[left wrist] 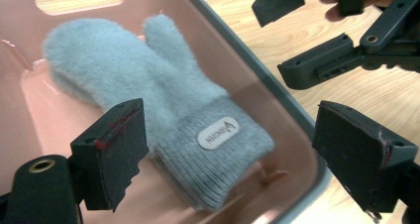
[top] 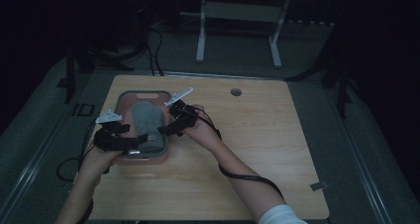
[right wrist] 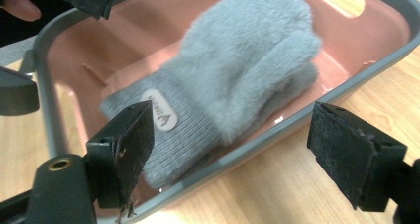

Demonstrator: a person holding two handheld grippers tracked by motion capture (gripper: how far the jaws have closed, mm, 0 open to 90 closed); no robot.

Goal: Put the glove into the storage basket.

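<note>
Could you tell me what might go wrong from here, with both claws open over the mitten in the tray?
1. The left claw and right claw sit close together, so they could collide.
2. A jaw of either stands near the tray's grey rim and might snag it.
3. The fluffy mittens look stacked; a grab could take only one.

You had the grey fuzzy mitten lying flat in the pink tray (grey rim), thumb out to one side, ribbed cuff with its oval label face-up, cuff end nearest you.
</note>
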